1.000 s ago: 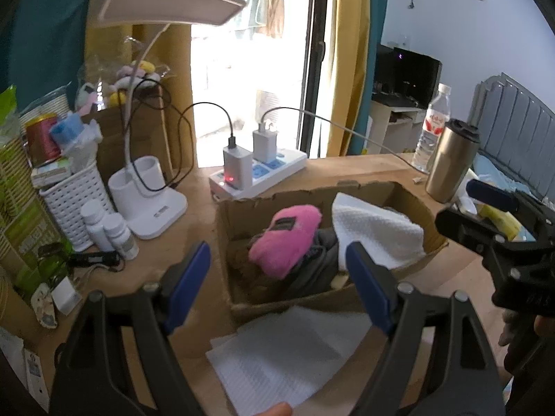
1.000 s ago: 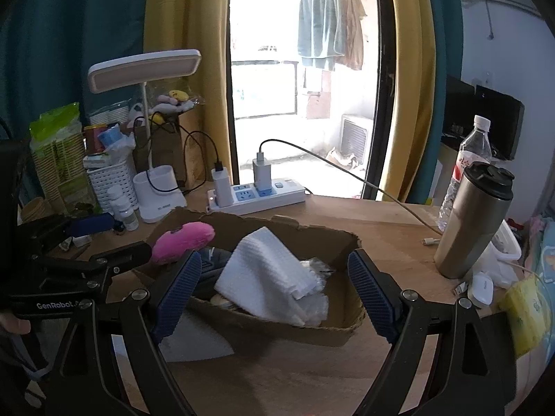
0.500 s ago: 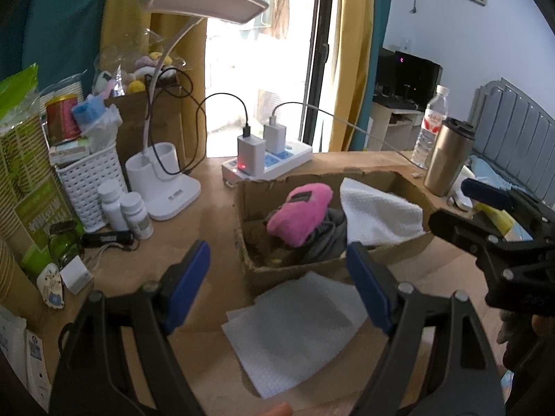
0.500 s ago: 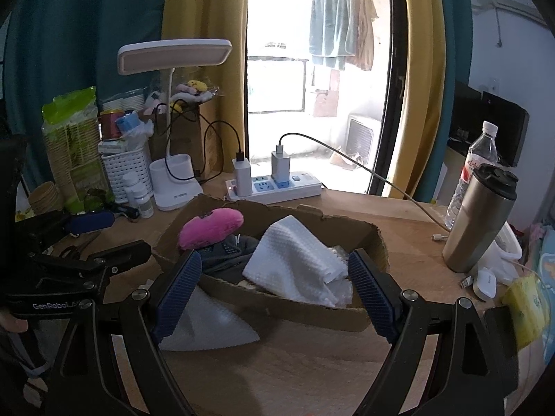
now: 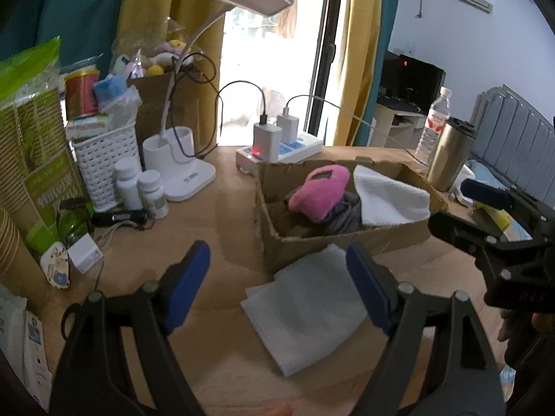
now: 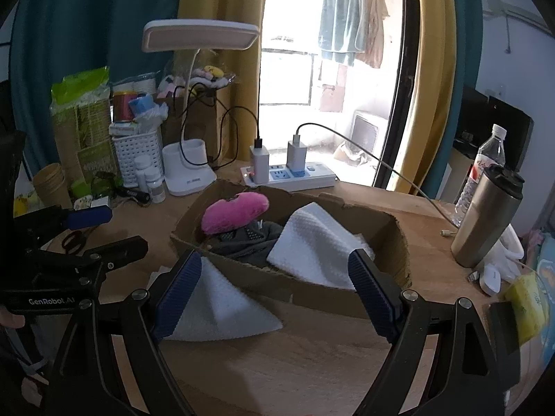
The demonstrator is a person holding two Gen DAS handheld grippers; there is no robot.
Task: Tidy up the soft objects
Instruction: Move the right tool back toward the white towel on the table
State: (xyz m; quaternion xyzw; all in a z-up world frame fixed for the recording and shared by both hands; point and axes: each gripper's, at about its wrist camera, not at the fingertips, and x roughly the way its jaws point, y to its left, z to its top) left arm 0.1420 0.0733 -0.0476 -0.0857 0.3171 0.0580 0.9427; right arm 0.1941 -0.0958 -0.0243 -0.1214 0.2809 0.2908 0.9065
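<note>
A shallow cardboard box on the wooden desk holds a pink plush, grey cloth and a white towel. A white cloth sheet lies flat on the desk in front of the box. My left gripper is open and empty, above the desk near the sheet. My right gripper is open and empty, in front of the box.
A power strip with chargers and a desk lamp stand behind the box. A white basket, pill bottles and packets crowd the left. A steel tumbler and water bottle stand at the right.
Both grippers have pulled back from the box, so the box looks smaller and more of the white sheet and desk shows. Both stay open.
</note>
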